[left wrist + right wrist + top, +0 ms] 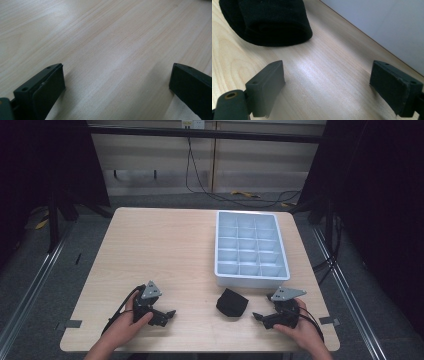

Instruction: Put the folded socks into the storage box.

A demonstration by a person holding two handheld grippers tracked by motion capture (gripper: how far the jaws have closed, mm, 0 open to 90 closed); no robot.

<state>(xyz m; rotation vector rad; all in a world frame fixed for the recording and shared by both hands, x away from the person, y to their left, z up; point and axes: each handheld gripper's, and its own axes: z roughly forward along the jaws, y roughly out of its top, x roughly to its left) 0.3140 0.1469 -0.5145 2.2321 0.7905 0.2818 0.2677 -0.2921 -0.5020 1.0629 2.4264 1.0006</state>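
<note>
At the near left of the wooden table (pixel 165 245), your left hand (pixel 131 322) rests the left gripper (pixel 169 315) low over the surface, its tips turned toward the middle. In the left gripper view its jaws stand wide apart with bare wood grain between them and nothing held. Toward the centre-right, near the front edge, lies the folded black cloth (pixel 232 302), a dark bundle just in front of the pale blue-grey compartment tray (pixel 252 279), close to its near wall but apart from it. Further right, your right hand (pixel 303 330) sets the right gripper (pixel 258 317) just beside the cloth, tips pointing left at it without touching. In the right gripper view the jaws are spread wide and empty, the cloth (pixel 265 21) lying ahead and to the left of them, and the tray's wall (pixel 382 27) rising on the right. Dark curtains flank the table on both sides.
</note>
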